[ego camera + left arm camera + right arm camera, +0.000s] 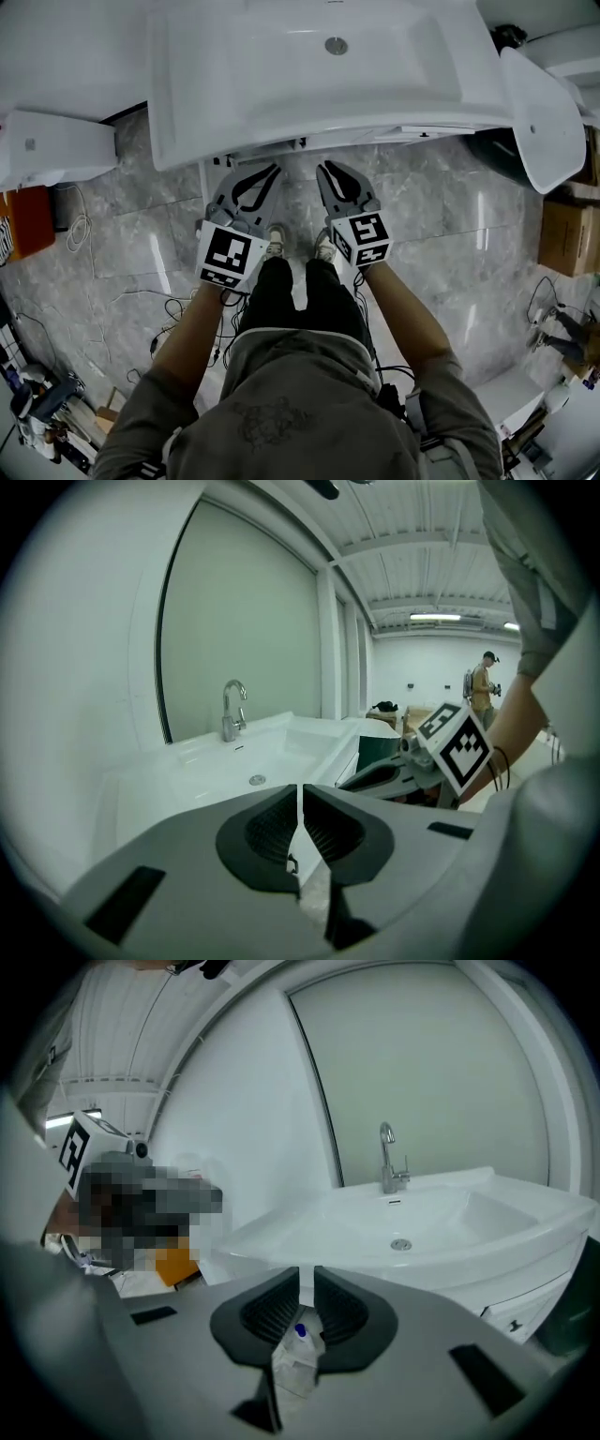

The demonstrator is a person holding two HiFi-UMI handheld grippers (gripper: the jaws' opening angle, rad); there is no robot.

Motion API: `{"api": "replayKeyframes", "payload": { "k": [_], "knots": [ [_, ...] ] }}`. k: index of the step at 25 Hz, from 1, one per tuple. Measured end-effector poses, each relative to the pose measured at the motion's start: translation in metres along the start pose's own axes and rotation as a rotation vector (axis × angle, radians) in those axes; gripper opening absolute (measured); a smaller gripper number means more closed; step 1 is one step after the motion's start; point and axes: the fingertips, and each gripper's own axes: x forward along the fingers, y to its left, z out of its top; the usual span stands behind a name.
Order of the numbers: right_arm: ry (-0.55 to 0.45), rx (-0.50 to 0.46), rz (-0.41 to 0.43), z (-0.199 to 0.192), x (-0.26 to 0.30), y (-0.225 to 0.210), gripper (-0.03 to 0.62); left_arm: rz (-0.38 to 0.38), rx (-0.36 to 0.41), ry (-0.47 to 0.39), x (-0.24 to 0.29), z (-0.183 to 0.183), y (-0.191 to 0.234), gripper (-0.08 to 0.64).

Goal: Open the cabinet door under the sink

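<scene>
- Standing at a white sink (281, 84), a person holds the left gripper (269, 174) and the right gripper (327, 174) side by side, just in front of the basin's front edge and above the shoes (275, 246).
- The left gripper's fingers are closed, with only a hairline between the tips and nothing in them.
- The right gripper's fingers are drawn in to a thin slit and are likewise empty.
- The cabinet door (532, 1299) lies under the basin, apart from both grippers. From the head view the overhang hides nearly all of it. The right gripper view catches only a white corner at its lower right edge, with a dark fitting too small to make out.
- The faucet (232, 711) stands at the basin's back.
- Cables (178, 305) trail over the marble floor (450, 244), and a cardboard box (567, 234) is cut off at the right edge.
- A second person (483, 682) stands far off, small in the left gripper view.
</scene>
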Motion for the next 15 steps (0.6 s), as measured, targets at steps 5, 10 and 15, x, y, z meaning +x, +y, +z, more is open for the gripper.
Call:
{"api": "replayKeyframes", "payload": {
  "k": [5, 10, 15],
  "knots": [
    [0.044, 0.001, 0.025, -0.048, 0.036, -0.008, 0.041, -0.003, -0.023, 0.025, 0.021, -0.04, -0.004, 0.032],
    [0.08, 0.031, 0.006, -0.082, 0.083, -0.031, 0.081, -0.002, -0.036, 0.049, 0.047, -0.069, -0.002, 0.032],
    [0.152, 0.005, -0.029, -0.124, 0.12, -0.046, 0.094, -0.013, -0.039, 0.05, 0.071, -0.09, 0.002, 0.032]
  ]
}}
